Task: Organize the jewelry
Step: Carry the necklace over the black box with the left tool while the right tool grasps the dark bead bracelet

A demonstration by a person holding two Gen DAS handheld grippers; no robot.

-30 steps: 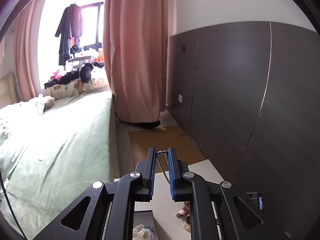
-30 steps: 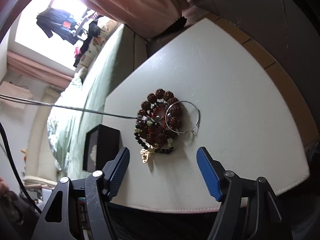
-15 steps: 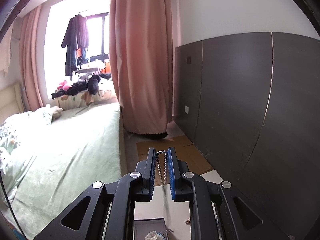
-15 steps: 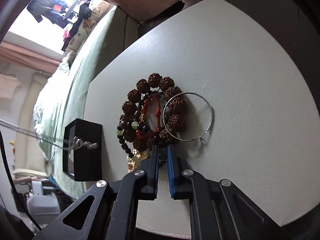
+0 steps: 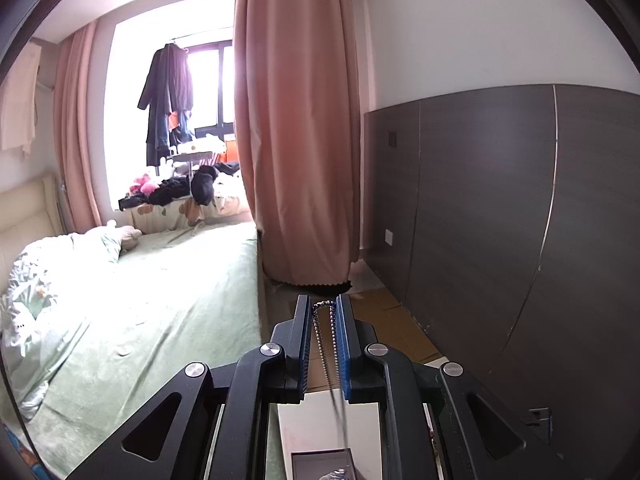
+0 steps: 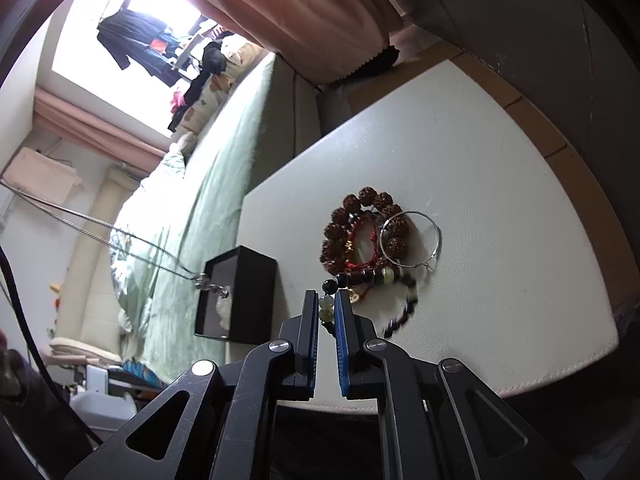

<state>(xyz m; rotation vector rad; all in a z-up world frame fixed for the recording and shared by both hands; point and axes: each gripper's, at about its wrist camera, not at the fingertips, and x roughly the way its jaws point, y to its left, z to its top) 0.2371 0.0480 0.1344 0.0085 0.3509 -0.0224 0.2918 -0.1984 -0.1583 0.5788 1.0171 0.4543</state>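
Right gripper (image 6: pixel 327 312) pinching the dark beaded bracelet (image 6: pixel 376 280) just above the white table (image 6: pixel 500 208); left gripper (image 5: pixel 324 320) clamped on the silver chain necklace (image 5: pixel 326 344), pendant dangling over the black box (image 6: pixel 236 292). Probably sorting step: next, lower necklace gently into box, then lift bracelet free of the brown bead bracelet (image 6: pixel 360 220) and silver bangle (image 6: pixel 420 240) behind.

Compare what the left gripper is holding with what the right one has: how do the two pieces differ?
The left gripper pinches a thin silver chain, while the right gripper grips a bracelet of dark and pale green beads. The chain hangs taut in the air, its end at the black box; the bracelet trails onto the white tabletop. Both are clamped at the fingertips.
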